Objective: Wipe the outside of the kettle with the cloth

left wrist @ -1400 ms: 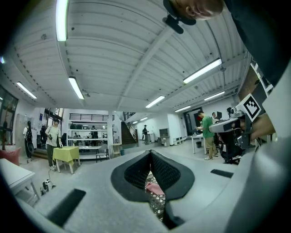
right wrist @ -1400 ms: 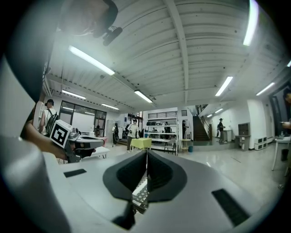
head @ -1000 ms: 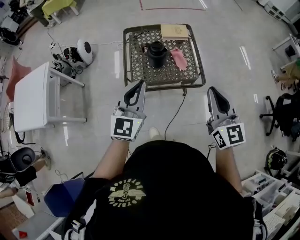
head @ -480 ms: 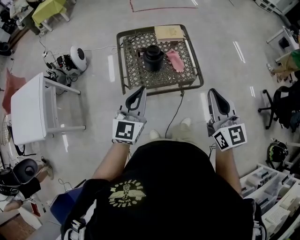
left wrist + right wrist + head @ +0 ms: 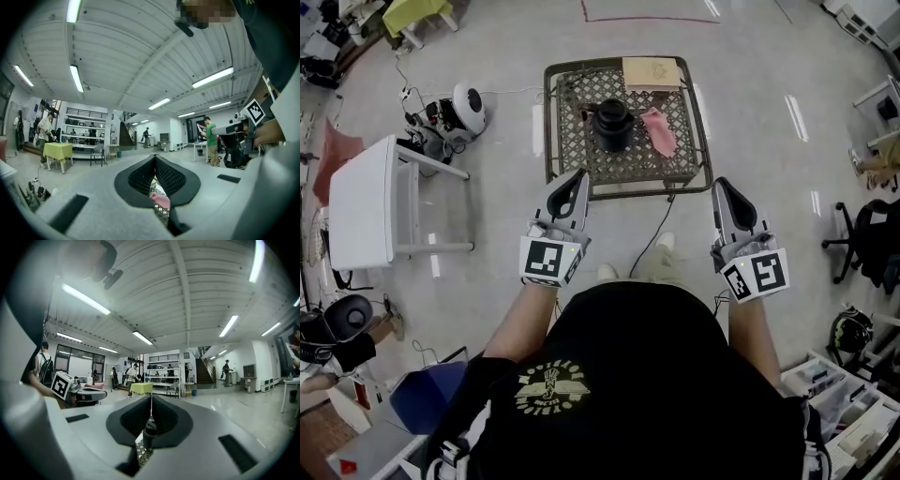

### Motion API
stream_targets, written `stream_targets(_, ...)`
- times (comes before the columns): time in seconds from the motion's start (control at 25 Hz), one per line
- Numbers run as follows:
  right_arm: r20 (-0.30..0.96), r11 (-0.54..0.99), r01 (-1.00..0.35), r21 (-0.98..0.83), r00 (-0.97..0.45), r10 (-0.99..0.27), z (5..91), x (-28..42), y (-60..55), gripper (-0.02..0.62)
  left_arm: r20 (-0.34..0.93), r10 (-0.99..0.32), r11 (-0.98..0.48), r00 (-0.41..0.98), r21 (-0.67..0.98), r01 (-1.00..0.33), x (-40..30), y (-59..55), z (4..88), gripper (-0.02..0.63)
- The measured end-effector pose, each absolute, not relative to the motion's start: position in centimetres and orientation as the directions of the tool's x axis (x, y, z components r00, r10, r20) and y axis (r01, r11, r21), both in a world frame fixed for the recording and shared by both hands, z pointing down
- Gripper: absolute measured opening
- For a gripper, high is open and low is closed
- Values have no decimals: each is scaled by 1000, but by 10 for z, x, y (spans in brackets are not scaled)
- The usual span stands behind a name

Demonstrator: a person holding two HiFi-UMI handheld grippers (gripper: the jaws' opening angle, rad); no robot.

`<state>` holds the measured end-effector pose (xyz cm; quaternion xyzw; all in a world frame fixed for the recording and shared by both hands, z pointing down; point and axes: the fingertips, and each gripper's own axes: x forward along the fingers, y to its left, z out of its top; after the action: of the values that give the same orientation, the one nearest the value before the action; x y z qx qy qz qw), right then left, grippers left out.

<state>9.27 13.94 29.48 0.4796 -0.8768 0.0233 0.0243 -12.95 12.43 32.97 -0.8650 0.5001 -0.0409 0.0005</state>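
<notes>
**A:** What has changed over the last second?

**B:** From the left: the white table [image 5: 361, 202] has hardly shifted in the head view. The left gripper [image 5: 579, 174] now has its tip over the near rim of the lattice table [image 5: 551, 122], where a strip of floor lay between them before. A shoe [image 5: 664, 242] has come forward under the person. The right gripper [image 5: 719, 184] has also drawn nearer the table's near right corner. Both pairs of jaws are as they were, pressed together with nothing in them.

**A:** What does that mean for the wiping?

**B:** I'd call it the walk-up. The wiping hasn't begun and nothing has been picked up. The black kettle [image 5: 612, 124] stands near the middle of the lattice table. The pink cloth [image 5: 659, 131] lies just beside it on the right, and I can't tell whether the two touch. One gripper's jaws will have to open before it can take the cloth.

**A:** What can't you make out?

**B:** From above, the kettle shows mostly its lid. The outer wall, the part to be wiped, is barely visible. The left gripper view gives only a sliver of pink cloth [image 5: 161, 200] and some lattice through the gap below its closed tips [image 5: 154, 157]. The right gripper view shows only a dark shape, probably the kettle [image 5: 149, 427], beneath its closed tips [image 5: 151, 397]. A cable [image 5: 649, 239] trails from the table's near edge, and its other end is hidden behind the person. I can't identify the beige board [image 5: 652, 73] at the far edge.
</notes>
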Motion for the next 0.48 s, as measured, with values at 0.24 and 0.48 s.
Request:
stream_targets(0.24, 71, 586, -810, -28, -587, -807, 303, 113, 102, 12, 101, -880, -472, 464, -71, -879, -104, 94, 331, 5)
stream_targets(0.48, 76, 613, -787, -74, -617, -783, 319, 140, 69, 12, 81, -902, -424, 424, 21, -905, -85, 64, 332, 5)
